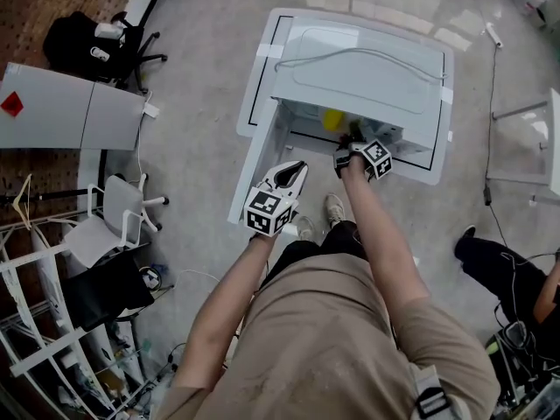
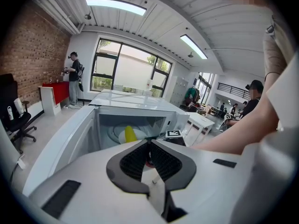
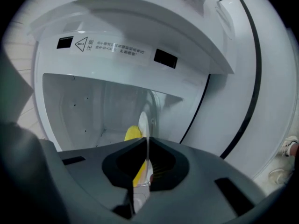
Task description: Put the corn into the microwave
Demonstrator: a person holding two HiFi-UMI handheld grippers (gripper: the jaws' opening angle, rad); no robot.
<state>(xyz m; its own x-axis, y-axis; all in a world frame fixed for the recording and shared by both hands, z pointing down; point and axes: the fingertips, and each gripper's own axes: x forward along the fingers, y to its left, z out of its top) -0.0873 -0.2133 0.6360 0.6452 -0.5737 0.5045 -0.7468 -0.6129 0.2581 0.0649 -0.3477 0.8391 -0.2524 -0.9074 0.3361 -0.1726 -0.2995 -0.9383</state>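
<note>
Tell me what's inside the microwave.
Yellow corn beside a thin white edge, which the right gripper pinches shut. Gripper bodies cover the cavity floor beneath them.

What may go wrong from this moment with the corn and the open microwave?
1. The right gripper is shut only on a thin white piece beside the corn. I cannot tell what that piece is. So slim a hold might slip, or the corn might topple on release.
2. The door of the microwave stands open beside the left gripper; a careless move could knock it.
</note>
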